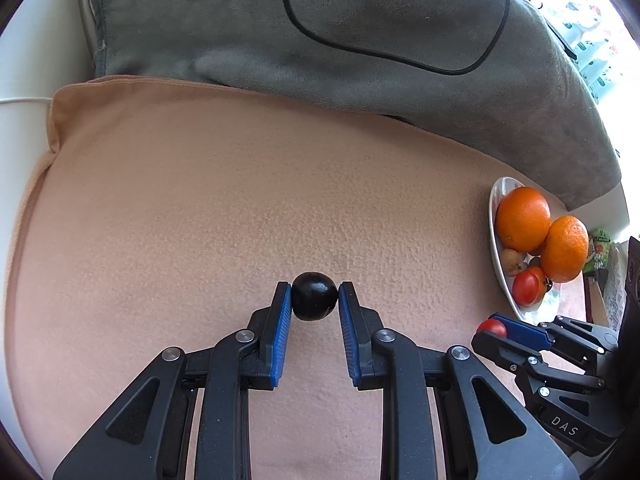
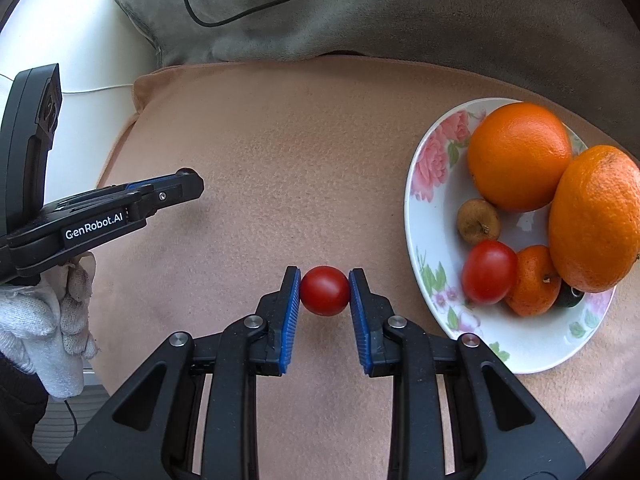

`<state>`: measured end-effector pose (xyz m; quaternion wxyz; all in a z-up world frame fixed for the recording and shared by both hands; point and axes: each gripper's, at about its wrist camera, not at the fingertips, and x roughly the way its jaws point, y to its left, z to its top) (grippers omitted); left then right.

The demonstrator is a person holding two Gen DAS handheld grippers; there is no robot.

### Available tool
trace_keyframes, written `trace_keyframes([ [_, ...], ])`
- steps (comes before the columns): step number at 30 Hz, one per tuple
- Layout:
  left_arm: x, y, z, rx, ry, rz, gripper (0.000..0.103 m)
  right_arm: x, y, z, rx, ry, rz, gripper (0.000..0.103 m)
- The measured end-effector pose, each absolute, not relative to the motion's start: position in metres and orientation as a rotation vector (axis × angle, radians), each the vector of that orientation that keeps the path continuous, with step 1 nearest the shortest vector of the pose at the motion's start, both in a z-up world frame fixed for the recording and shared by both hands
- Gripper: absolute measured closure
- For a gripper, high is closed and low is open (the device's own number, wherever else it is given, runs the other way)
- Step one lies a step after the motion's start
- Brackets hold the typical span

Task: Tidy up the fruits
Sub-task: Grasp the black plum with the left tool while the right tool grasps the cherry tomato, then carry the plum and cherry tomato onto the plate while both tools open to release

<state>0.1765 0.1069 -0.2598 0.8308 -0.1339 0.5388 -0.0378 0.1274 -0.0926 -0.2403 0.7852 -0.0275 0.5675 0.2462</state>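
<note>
My left gripper (image 1: 314,294) is shut on a round black fruit (image 1: 314,297), held over the tan cushion (image 1: 200,220). My right gripper (image 2: 325,280) is shut on a small red tomato (image 2: 325,291), held left of the flowered white plate (image 2: 432,160). The plate holds two large oranges (image 2: 518,156), a small tangerine (image 2: 534,280), a red tomato (image 2: 489,271), a brown wrinkled fruit (image 2: 478,221) and a dark fruit (image 2: 570,298) half hidden under an orange. In the left wrist view the plate (image 1: 498,256) is at the right, with the right gripper (image 1: 494,332) below it.
A grey cushion (image 1: 360,32) with a black cable (image 1: 380,52) lies behind the tan cushion. A white surface (image 2: 80,40) is at the far left. The left gripper (image 2: 192,184) and a white-gloved hand (image 2: 52,320) show at the left of the right wrist view.
</note>
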Motion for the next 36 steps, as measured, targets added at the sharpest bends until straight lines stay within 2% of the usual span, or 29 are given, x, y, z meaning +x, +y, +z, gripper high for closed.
trace_keyframes([
  [15, 0.179, 0.038, -0.232, -0.248, 1.106, -0.223, 0.081, 0.12, -0.165, -0.202, 0.026, 1.158, 0.448, 0.077],
  [36, 0.207, -0.031, -0.235, -0.179, 1.121, -0.326, 0.081, 0.128, -0.204, -0.208, 0.083, 1.172, 0.387, 0.077],
])
